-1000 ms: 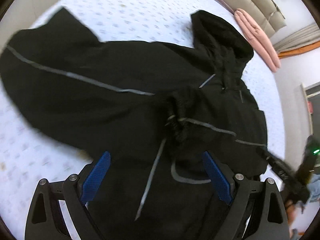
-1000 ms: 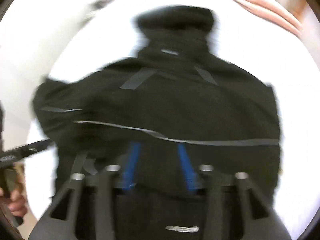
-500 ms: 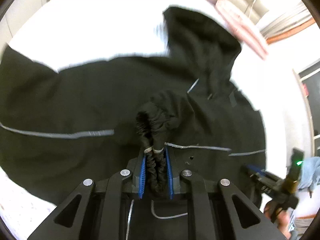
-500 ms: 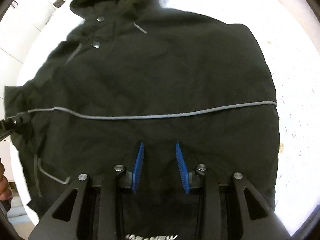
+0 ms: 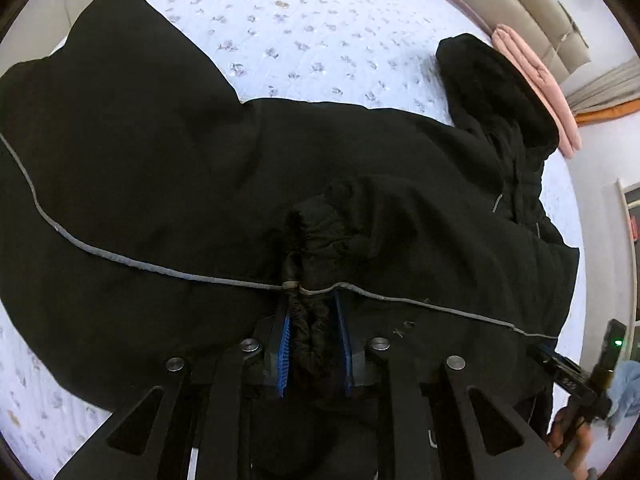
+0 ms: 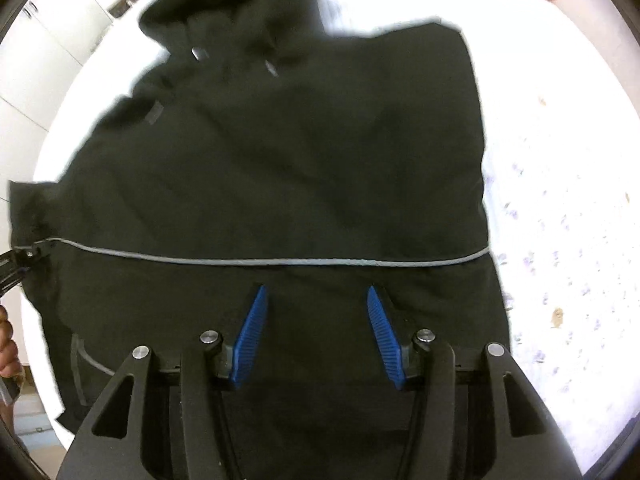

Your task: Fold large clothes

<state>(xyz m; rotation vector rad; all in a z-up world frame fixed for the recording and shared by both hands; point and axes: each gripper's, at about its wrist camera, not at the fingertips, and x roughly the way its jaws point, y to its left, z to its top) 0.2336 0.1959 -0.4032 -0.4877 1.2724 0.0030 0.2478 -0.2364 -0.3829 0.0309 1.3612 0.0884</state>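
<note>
A large black hooded jacket (image 5: 400, 184) with grey reflective piping lies spread on a white flowered bedspread (image 5: 304, 40). Its hood (image 5: 492, 88) points to the far right in the left wrist view. My left gripper (image 5: 312, 320) is shut on the jacket's gathered elastic sleeve cuff (image 5: 316, 240), folded in over the body. In the right wrist view the jacket (image 6: 300, 160) fills the frame, hood (image 6: 240, 4) at the top. My right gripper (image 6: 316, 312) is open and empty just above the jacket's lower body, below the piping line (image 6: 280, 261).
A folded pink cloth (image 5: 536, 84) lies by the beige headboard (image 5: 520, 4) past the hood. The right gripper shows at the left wrist view's right edge (image 5: 576, 372). Bare bedspread (image 6: 560, 200) lies right of the jacket. White cabinets (image 6: 52, 36) stand at the left.
My left gripper closed on the sleeve cuff and has carried it in over the jacket body. My right gripper has opened wider over the lower jacket.
</note>
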